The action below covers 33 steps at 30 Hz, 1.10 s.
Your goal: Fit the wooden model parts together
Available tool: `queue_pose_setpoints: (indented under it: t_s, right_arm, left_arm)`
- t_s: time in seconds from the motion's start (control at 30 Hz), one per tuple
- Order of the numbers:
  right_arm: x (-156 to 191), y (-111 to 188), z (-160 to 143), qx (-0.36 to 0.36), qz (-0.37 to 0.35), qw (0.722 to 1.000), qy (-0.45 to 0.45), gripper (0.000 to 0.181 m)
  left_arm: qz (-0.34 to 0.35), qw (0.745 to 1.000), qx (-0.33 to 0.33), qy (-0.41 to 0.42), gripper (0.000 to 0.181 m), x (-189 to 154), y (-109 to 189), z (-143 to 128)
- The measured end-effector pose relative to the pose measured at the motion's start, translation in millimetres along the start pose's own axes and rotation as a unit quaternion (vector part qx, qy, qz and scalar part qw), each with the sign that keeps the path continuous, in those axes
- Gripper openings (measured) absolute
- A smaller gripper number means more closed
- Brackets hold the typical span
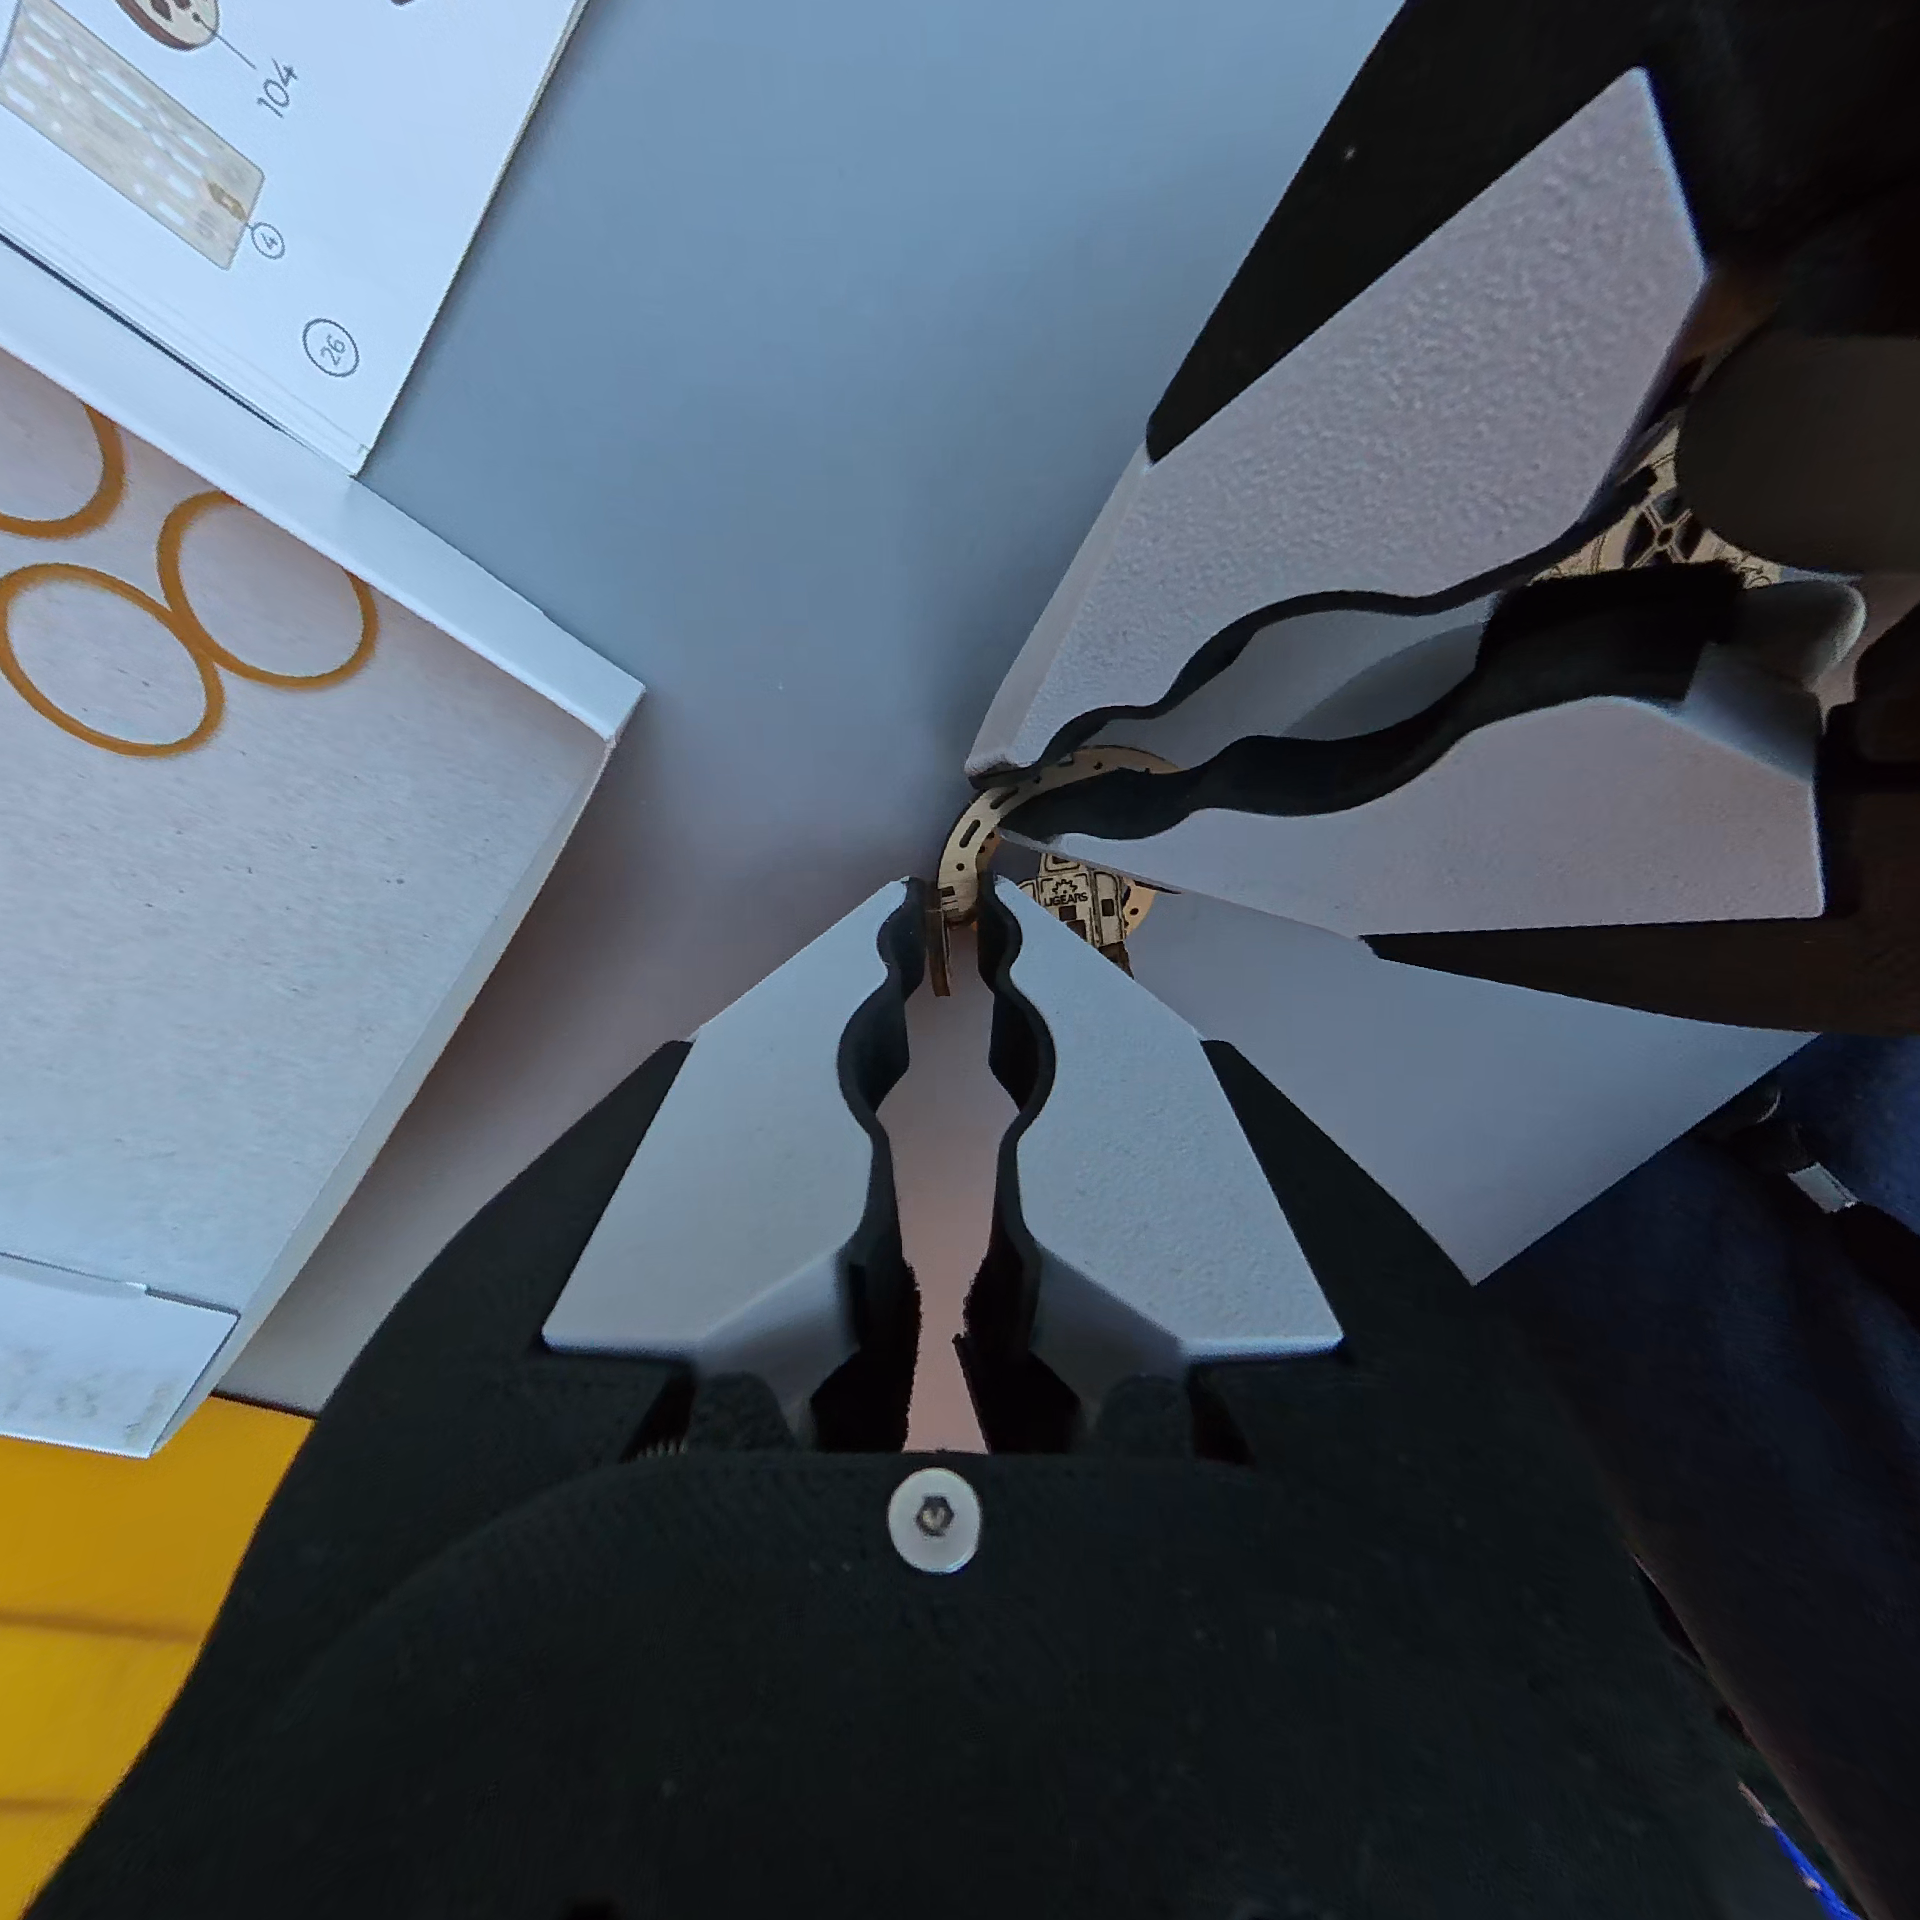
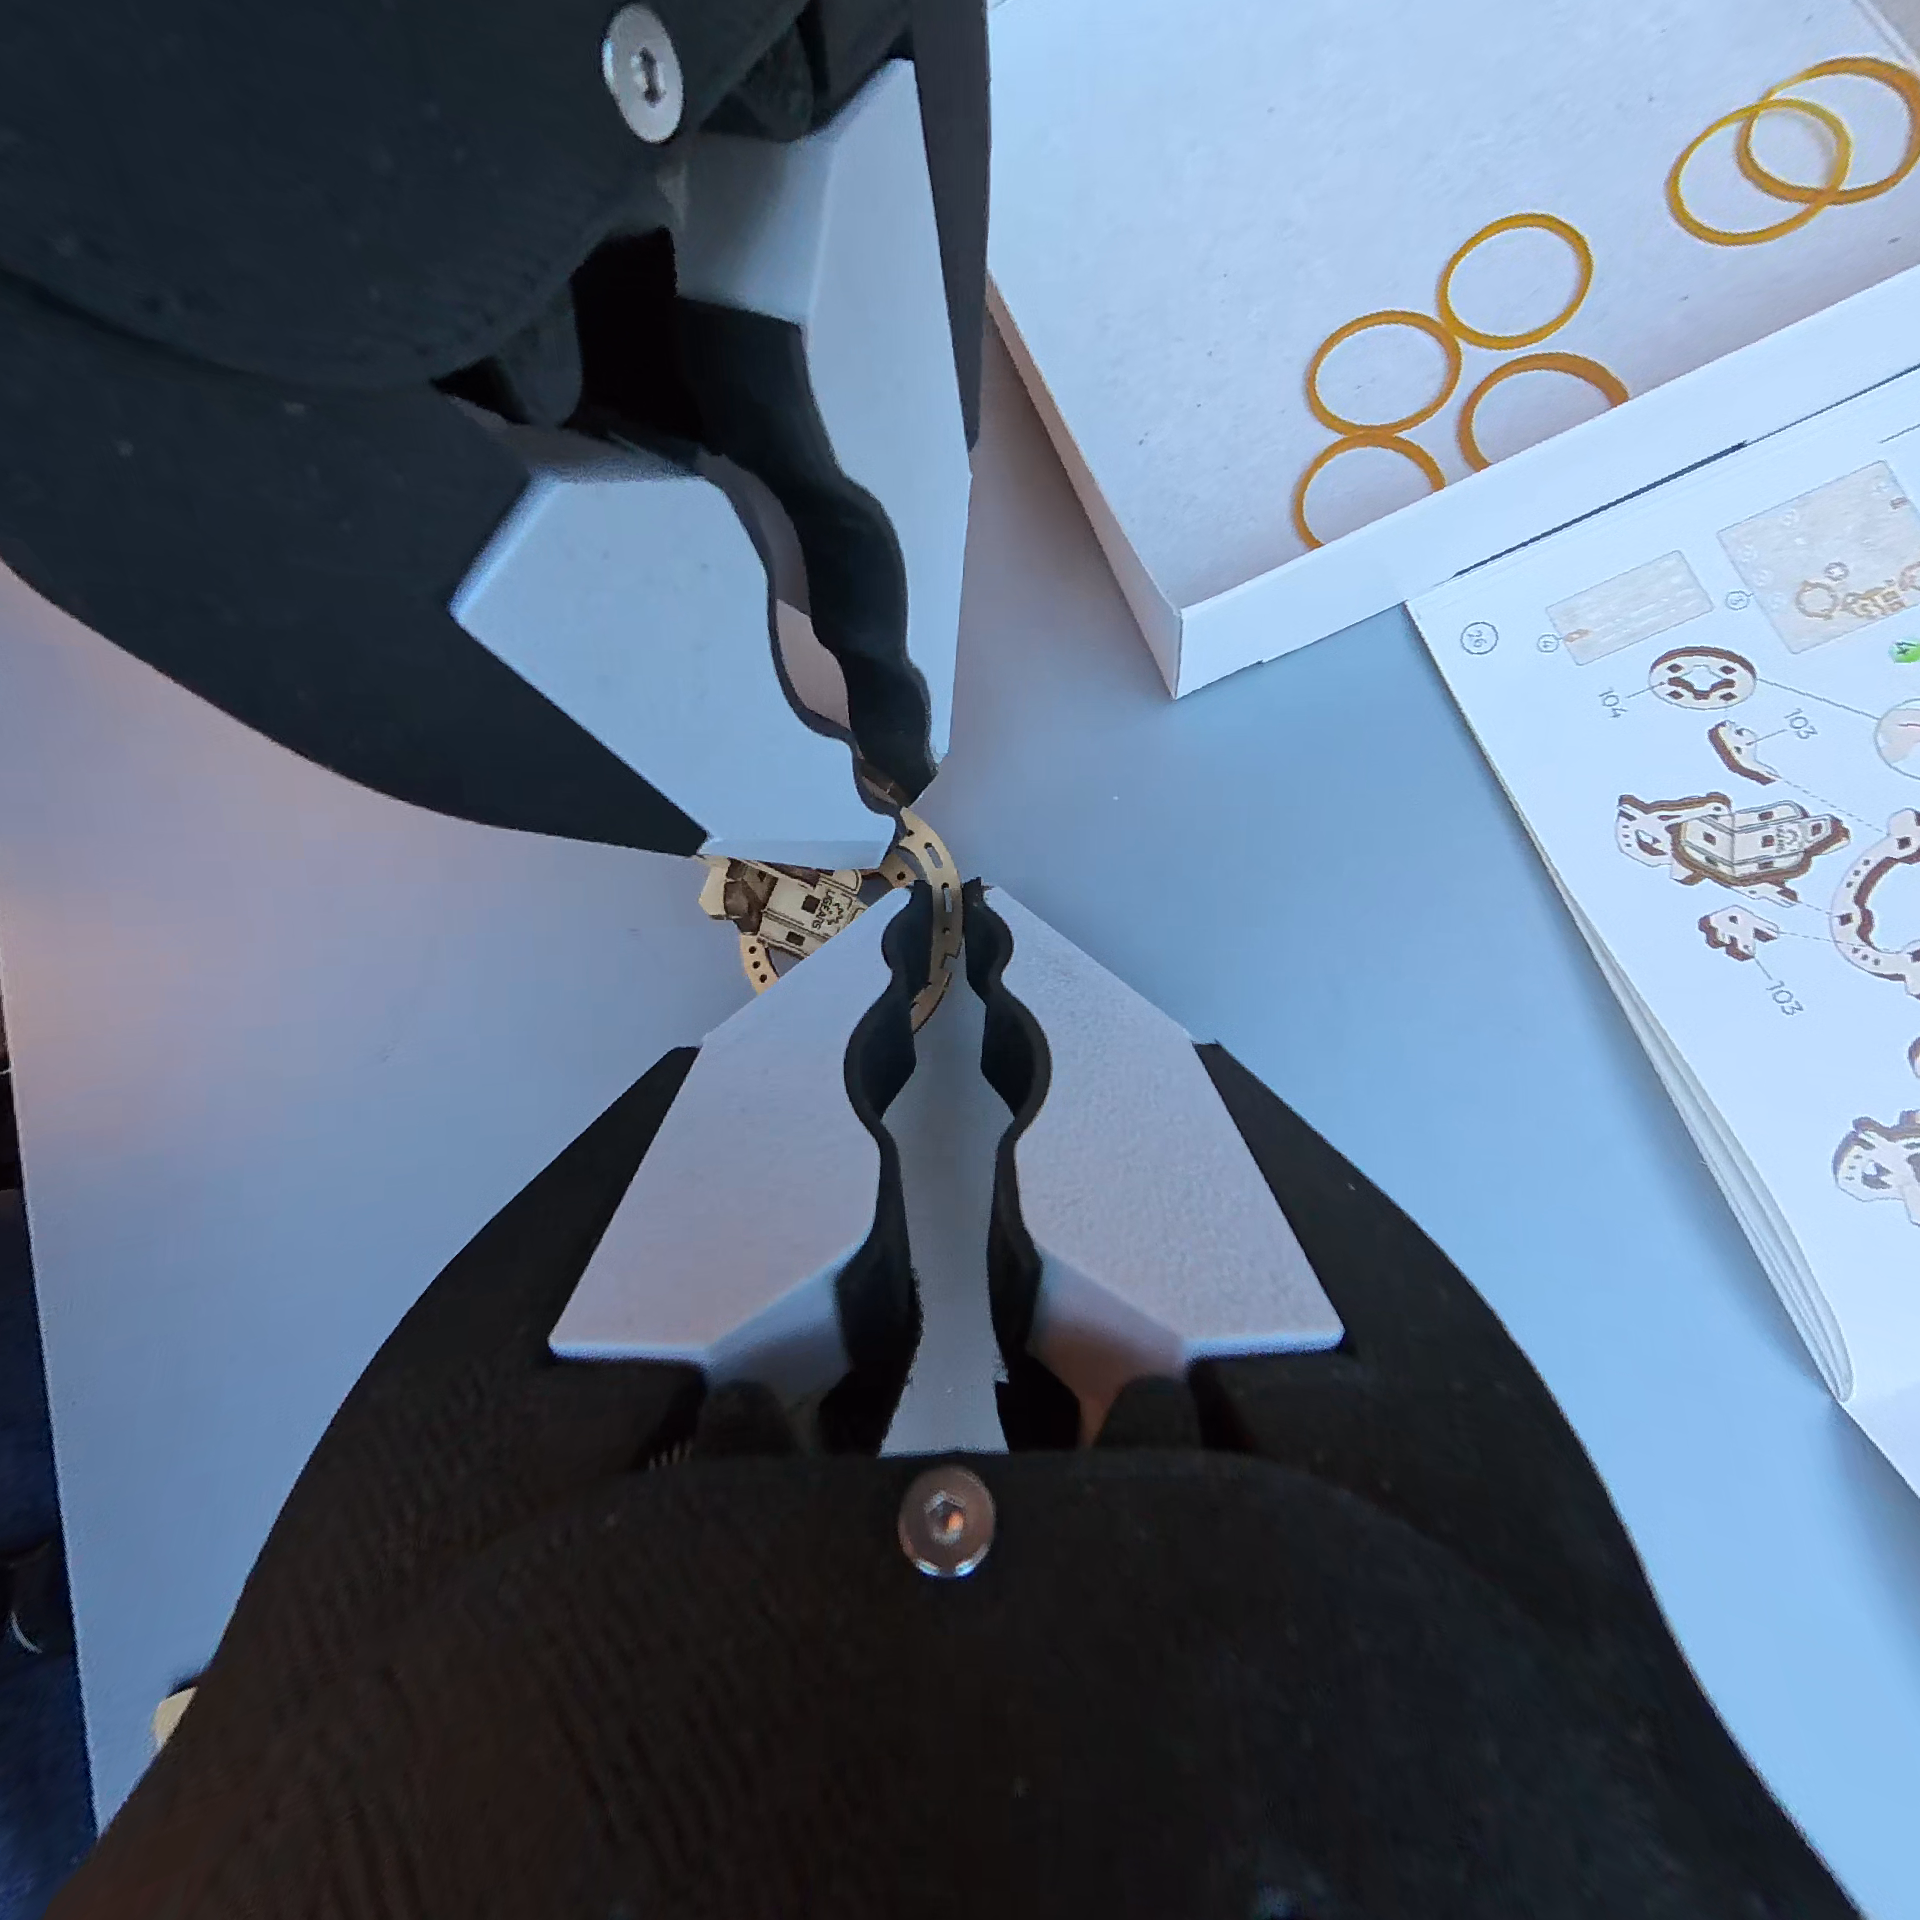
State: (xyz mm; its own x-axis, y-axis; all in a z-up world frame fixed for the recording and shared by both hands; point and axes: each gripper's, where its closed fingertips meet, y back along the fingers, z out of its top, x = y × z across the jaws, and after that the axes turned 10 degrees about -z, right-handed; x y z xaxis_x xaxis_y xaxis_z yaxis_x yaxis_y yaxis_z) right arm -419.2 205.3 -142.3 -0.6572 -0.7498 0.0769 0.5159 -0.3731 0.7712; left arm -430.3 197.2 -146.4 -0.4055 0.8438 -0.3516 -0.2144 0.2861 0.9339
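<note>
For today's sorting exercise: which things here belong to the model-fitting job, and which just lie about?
In the job: left gripper, small wooden piece, right gripper, curved wooden ring, instruction booklet.
Lying about: rubber bands, white box.

Seen from the right wrist view, the curved slotted wooden strip (image 2: 940, 925) is sitting between the right gripper (image 2: 940, 899)'s jaws. The left gripper (image 2: 883, 795) is meeting it just ahead, holding a small wooden piece (image 2: 883, 788). The wooden model body (image 2: 790, 904) is lying left of the jaws. The instruction booklet (image 2: 1662, 883) is lying on the table (image 2: 1299, 1039) to the right, overlapping the shallow box (image 2: 1184, 634) ahead-right, with rubber bands (image 2: 1517, 275) lying inside.
</note>
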Motion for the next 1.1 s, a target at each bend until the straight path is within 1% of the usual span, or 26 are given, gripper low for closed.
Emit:
queue_pose_setpoints:
  t_s: [0.03,0.27,0.33,0.53,0.83,0.93,1.0,1.1]
  right_arm:
    - [0.4,0.0,-0.3,0.001,0.000,1.000,0.000,0.004]
    - [-0.5,0.5,-0.2,-0.001,-0.009,1.000,-0.001,0.005]
    - [-3.5,1.4,0.5,-0.005,-0.017,1.000,0.000,0.005]
    - [-5.9,3.7,2.4,-0.016,-0.007,1.000,-0.015,0.005]
    - [-4.3,1.7,1.3,-0.016,-0.003,1.000,-0.011,0.005]
    - [-6.3,3.1,2.3,-0.018,-0.009,1.000,-0.008,0.005]
    - [-7.1,3.6,2.5,-0.019,-0.008,1.000,-0.009,0.005]
    - [-7.8,3.4,1.8,-0.018,-0.003,1.000,-0.013,0.005]
  left_arm:
    - [0.000,1.000,0.001,0.001,0.008,-0.2,-0.3,-0.3]
    - [0.005,1.000,0.005,-0.001,0.007,0.0,0.0,0.6]
    - [0.004,1.000,-0.007,0.003,0.008,0.9,0.7,3.8]
    - [-0.013,1.000,-0.025,0.007,0.008,0.7,3.8,7.5]
    - [-0.013,1.000,-0.015,-0.001,0.008,1.5,0.0,5.2]
    - [-0.013,1.000,-0.009,-0.003,0.012,3.5,-0.3,3.6]
    - [-0.020,1.000,-0.012,-0.004,0.009,2.3,-0.5,4.5]
    - [-0.018,1.000,-0.016,-0.007,0.009,2.6,-0.7,5.7]
